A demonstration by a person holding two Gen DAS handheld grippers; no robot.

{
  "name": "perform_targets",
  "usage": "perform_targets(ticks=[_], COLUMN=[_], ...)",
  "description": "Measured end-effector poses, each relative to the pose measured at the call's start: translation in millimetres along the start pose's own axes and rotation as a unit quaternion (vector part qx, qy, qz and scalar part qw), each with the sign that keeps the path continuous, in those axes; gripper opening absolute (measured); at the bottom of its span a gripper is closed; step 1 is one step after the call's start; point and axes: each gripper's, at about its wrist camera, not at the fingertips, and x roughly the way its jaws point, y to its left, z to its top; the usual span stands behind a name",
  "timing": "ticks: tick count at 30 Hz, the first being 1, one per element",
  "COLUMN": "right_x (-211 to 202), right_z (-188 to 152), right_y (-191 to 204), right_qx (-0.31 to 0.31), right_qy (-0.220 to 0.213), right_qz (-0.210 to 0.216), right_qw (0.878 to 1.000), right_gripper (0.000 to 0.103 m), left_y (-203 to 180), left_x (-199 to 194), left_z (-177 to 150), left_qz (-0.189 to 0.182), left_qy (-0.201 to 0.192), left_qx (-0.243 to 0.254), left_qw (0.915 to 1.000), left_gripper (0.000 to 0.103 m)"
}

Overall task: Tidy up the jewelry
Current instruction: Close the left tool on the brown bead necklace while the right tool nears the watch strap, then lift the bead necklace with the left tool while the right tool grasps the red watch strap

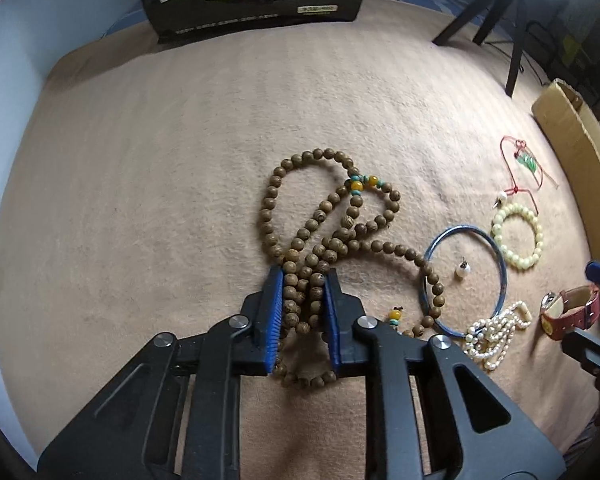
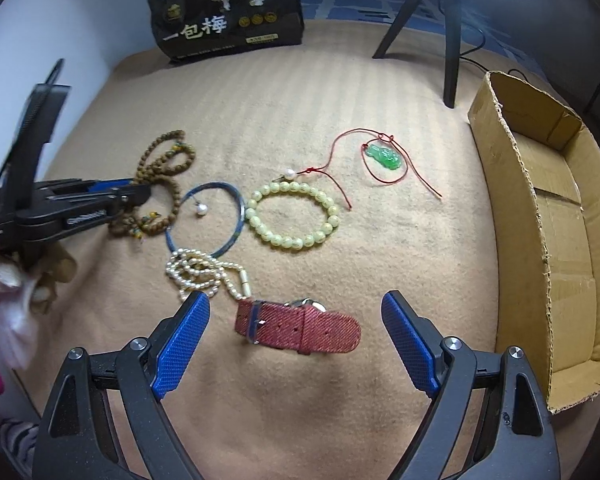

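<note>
My left gripper is shut on the brown wooden bead necklace, whose loops lie on the tan blanket ahead of the jaws; it also shows in the right wrist view. My right gripper is open and empty, its jaws on either side of the red watch, not touching it. A blue bangle with a pearl earring inside, a cream bead bracelet, a pearl strand and a green jade pendant on red cord lie nearby.
An open cardboard box stands at the right. A black snack bag stands at the back. Black tripod legs stand on the blanket's far right. The left gripper body reaches in from the left.
</note>
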Motion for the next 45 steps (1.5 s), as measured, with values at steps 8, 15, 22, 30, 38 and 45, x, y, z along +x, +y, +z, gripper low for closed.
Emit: perform_targets(ticks=[8, 15, 22, 30, 38, 45], right_x=[5.0, -8.8, -33.9, -56.8, -64.7, -63.9], right_z=[-0.3, 3.9, 9.7, 10.0, 10.1, 10.2], right_y=[-7.7, -12.8, -6.7, -9.5, -16.4, -17.8], right_qx=[0.011, 0.016, 0.000, -0.007, 0.005, 0.012], right_qy=[0.005, -0.017, -0.051, -0.080, -0.089, -0.090], right_qz=[0.011, 0.019, 0.019, 0.015, 0.022, 0.028], right_qw=[1.000, 1.000, 0.998, 0.997, 0.996, 0.995], right_gripper=[0.059, 0.056, 0.056, 0.056, 0.056, 0.056], left_y=[16.3, 27.7, 28.7, 16.1, 21.7, 25.2], left_x=[-1.7, -22.0, -59.5, -79.9, -40.5, -16.9], left_z=[-3.9, -12.4, -10.4, -1.3, -14.3, -10.1], left_qz=[-0.023, -0.044, -0.072, -0.074, -0.035, 0.009], left_qy=[-0.004, -0.012, -0.048, -0.070, -0.007, 0.010], left_qx=[-0.028, -0.054, -0.068, -0.062, -0.043, -0.051], left_qw=[0.9993, 0.9975, 0.9939, 0.9929, 0.9985, 0.9986], left_gripper=[0.011, 0.011, 0.011, 0.011, 0.011, 0.064])
